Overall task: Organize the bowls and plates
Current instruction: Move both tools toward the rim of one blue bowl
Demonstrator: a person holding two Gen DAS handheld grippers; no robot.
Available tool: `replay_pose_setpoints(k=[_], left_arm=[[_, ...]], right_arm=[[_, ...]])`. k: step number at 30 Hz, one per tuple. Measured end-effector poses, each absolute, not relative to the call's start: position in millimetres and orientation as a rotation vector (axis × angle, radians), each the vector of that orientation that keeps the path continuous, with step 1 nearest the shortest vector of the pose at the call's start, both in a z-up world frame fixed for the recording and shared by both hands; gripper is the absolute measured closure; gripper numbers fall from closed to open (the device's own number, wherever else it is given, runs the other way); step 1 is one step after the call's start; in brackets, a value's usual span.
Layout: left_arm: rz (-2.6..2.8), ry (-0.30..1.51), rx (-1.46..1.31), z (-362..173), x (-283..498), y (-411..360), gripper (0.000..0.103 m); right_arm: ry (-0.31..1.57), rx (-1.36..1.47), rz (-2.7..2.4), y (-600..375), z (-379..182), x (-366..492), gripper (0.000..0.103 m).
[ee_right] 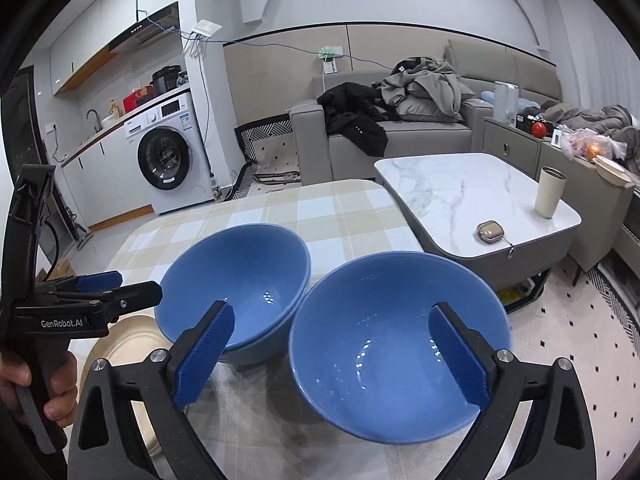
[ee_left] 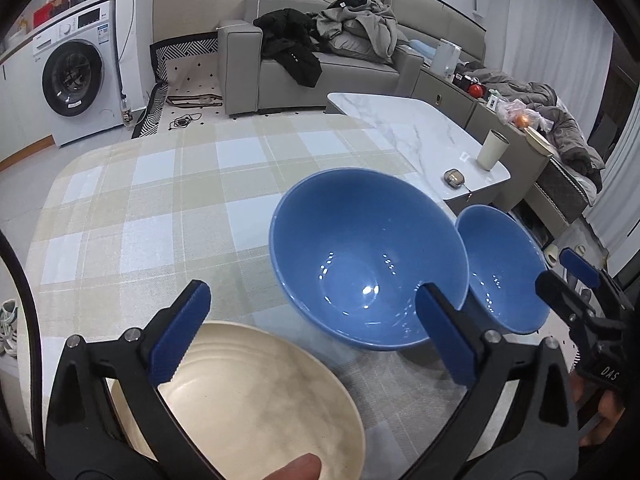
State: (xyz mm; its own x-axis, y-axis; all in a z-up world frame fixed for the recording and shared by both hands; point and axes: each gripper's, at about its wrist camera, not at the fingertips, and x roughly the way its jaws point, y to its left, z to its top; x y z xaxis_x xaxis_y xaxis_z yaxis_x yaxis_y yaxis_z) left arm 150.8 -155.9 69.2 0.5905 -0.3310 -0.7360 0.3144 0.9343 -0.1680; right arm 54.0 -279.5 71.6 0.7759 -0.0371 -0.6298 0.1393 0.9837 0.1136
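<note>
Cream plate (ee_left: 256, 404) lay nearest the left wrist camera, at the near edge of the counter (ee_left: 160, 208), bare, partly hidden behind the left claw (ee_left: 308, 332) and cut off by the bottom of the picture. That claw's jaws stood wide apart with nothing pressed between them, one pad over the plate's rim, the other in front of the large blue bowl (ee_left: 368, 260). This bowl held nothing but glints of light. Just beside it, toward the counter's right edge, sat a second blue bowl (ee_left: 504, 272), also bare, its near side hidden by the first in this view.

From the right wrist camera, the right claw (ee_right: 332, 356) was likewise spread wide, gripping nothing, hanging over the second bowl. Whether the two bowls touched could not be told. A fingertip (ee_left: 296, 468) showed at the bottom edge.
</note>
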Motion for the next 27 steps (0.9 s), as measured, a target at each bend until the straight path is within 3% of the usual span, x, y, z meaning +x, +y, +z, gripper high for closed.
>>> replay_pose_setpoints(k=[27], left_arm=[[-0.468, 0.914, -0.004, 73.7, 96.7, -223.8, 0.001]], right_arm=[[0.624, 0.262, -0.247, -359.5, 89.9, -5.0, 0.001]])
